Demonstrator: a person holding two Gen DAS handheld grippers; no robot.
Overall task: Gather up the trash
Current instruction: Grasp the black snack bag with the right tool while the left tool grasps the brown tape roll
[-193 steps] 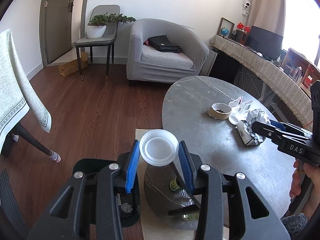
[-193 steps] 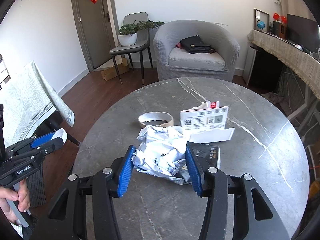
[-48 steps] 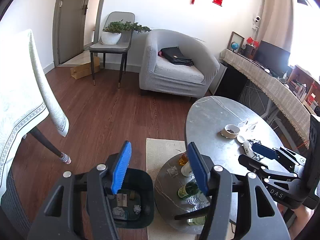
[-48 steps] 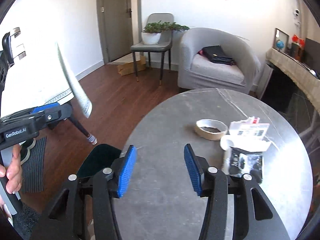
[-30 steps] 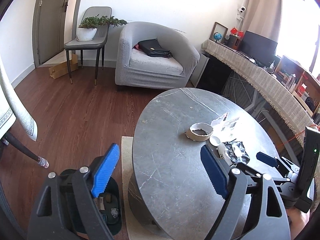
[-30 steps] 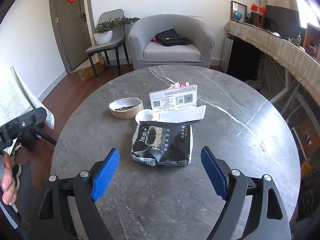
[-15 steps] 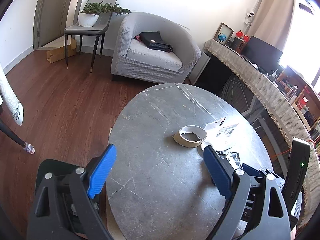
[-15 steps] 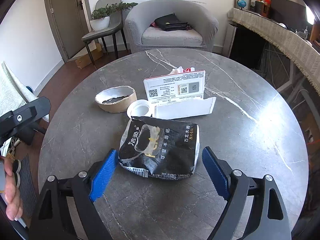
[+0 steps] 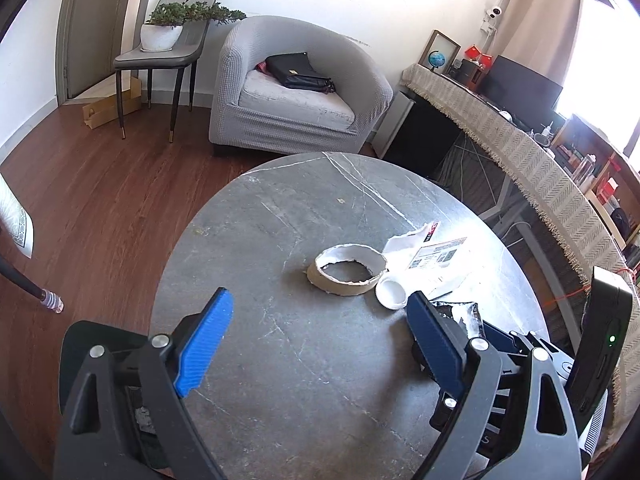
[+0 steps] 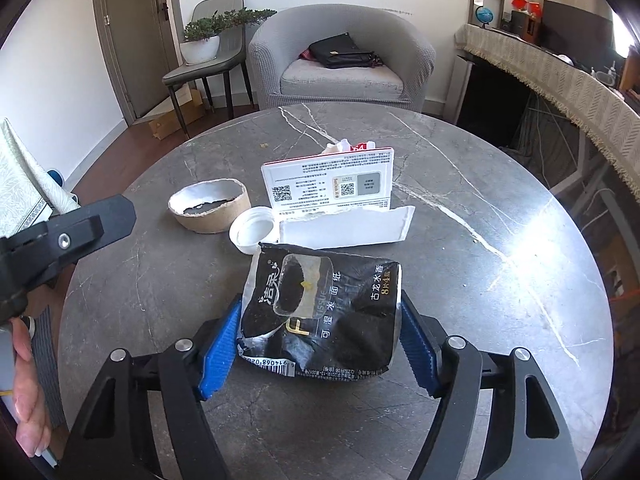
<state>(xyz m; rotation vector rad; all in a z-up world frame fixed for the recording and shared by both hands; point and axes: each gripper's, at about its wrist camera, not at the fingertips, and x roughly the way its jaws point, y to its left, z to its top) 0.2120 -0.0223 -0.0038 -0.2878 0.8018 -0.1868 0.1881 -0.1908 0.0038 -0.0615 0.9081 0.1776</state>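
A black tissue packet lies on the round grey marble table. My right gripper is open, its blue pads on either side of the packet. Behind it lie a white lid, a cardboard tape ring and a torn white box with QR codes. My left gripper is open and empty above the table's near left part. The ring, lid and box show ahead of it. A dark trash bin stands on the floor at lower left.
A grey armchair with a black bag stands beyond the table. A chair with a potted plant is at the back left. A long cloth-covered sideboard runs along the right. Wooden floor lies to the left.
My right gripper has moved forward and down so the black packet now sits between its pads. My left gripper has swung from over the bin to over the table.
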